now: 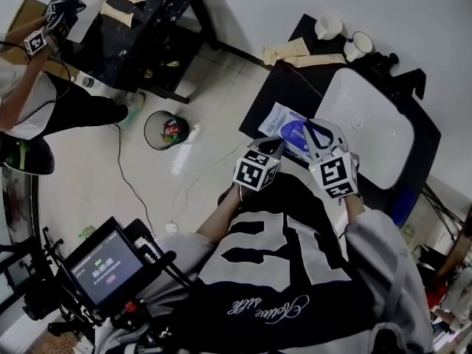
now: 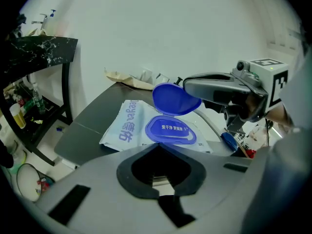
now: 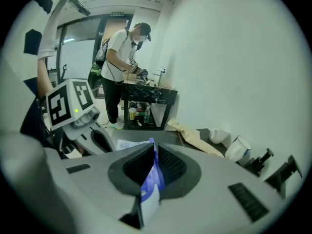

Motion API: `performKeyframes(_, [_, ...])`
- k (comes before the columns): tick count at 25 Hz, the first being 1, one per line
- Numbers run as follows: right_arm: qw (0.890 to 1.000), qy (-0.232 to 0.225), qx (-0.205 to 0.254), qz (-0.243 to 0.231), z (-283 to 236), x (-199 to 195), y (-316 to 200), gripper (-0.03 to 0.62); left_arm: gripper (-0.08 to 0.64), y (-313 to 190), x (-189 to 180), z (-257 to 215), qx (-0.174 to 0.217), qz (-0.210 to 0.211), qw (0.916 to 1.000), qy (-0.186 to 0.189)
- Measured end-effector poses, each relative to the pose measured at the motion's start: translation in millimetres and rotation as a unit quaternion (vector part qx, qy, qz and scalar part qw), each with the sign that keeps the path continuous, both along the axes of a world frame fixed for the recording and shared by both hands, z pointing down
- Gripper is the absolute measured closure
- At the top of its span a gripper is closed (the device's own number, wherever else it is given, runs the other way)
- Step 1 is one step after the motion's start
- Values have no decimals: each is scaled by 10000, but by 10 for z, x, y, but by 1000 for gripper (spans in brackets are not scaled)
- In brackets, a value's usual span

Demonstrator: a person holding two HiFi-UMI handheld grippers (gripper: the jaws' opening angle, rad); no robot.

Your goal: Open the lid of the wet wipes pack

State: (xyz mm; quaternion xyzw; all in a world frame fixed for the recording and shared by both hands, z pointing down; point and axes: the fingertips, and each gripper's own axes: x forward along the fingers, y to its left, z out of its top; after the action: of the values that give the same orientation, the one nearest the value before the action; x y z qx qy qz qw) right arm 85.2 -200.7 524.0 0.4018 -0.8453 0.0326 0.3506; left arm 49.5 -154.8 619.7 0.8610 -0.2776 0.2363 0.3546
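On the dark table [image 1: 274,91], the pack [image 1: 284,122] lies flat beside the sink. The right gripper's [image 1: 316,129] fingers are clenched on its blue lid [image 2: 175,99], which stands lifted. The left gripper's [image 1: 270,147] fingers are closed together at the pack's near edge.

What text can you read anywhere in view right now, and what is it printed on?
"Deeyeo", with two Chinese characters beside it: on the wet wipes pack.
White Chinese characters on the pack's blue seal label: too small to read surely.
Timer digits on the monitor: blurred.
Script lettering on the person's black shirt: unreadable.
The green sign above the doorway: too small.
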Motion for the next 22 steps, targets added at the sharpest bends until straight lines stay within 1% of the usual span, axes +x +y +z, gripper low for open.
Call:
performKeyframes(5, [9984, -156, 5, 548, 45, 285, -352, 568, 561, -2, -2, 6, -39, 4, 10000, 32])
performKeyframes(8, [9956, -200, -120, 903, 184, 455, -528, 569, 561, 3, 0, 12, -50, 17, 10000, 37])
performKeyframes(12, [9908, -266, -395, 1264, 424, 620, -663, 569, 561, 4, 5, 13, -70, 31, 10000, 42])
performKeyframes(18, [9821, -457, -737, 1675, 680, 715, -702, 569, 561, 11, 12, 20, -87, 72, 9999, 32])
performKeyframes(22, [9765, -768, -627, 1916, 546, 728, -698, 569, 561, 13, 15, 27, -158, 97, 9998, 20])
